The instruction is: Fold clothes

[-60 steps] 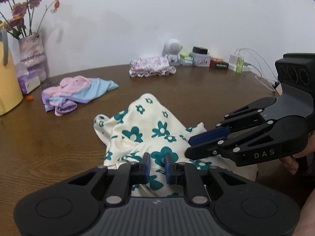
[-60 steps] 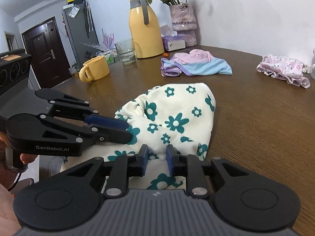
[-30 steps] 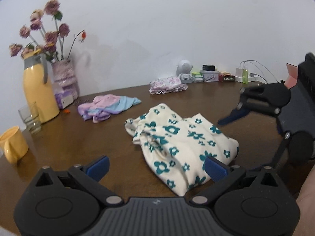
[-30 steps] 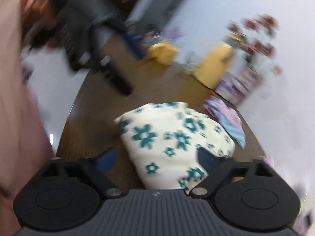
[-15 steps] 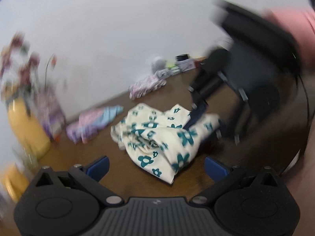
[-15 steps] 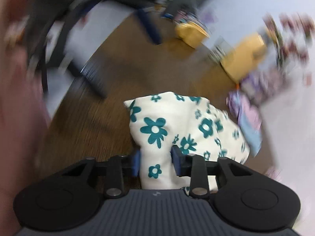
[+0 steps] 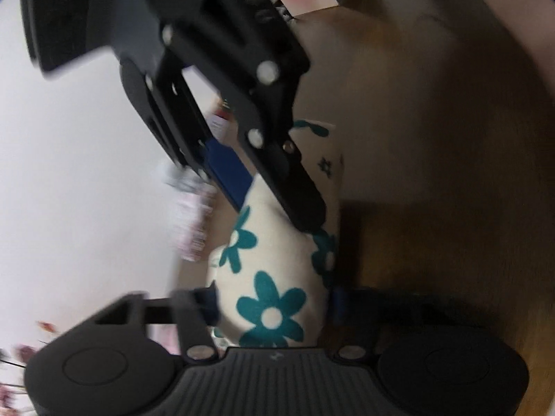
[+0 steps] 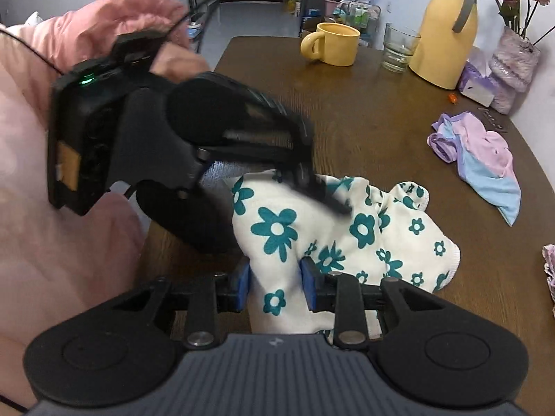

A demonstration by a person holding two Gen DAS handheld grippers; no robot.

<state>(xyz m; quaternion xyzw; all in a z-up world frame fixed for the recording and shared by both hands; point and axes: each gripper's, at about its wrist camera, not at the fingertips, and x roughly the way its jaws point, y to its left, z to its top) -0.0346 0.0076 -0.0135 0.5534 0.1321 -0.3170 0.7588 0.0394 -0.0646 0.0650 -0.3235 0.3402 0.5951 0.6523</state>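
Note:
A cream garment with teal flowers (image 8: 364,239) lies bunched on the brown wooden table (image 8: 364,118). My right gripper (image 8: 275,286) is shut on its near end, with a thick fold of cloth between the blue pads. My left gripper (image 7: 272,298) is turned on its side and closes around the same garment (image 7: 274,274); it shows in the right wrist view (image 8: 312,187), coming in from the left over the cloth. The right gripper also shows in the left wrist view (image 7: 277,187), its fingers on the cloth.
A yellow mug (image 8: 334,43), a glass (image 8: 397,46), a yellow thermos (image 8: 445,27) and a vase of flowers (image 8: 517,55) stand at the table's far end. A pink, purple and blue garment (image 8: 485,159) lies at the right. A pink sleeve (image 8: 52,138) is at the left.
Both grippers opened and swung away from the garment, then came back. The right one has shut on its near end. The left one has rolled sideways and closed in around the cloth.

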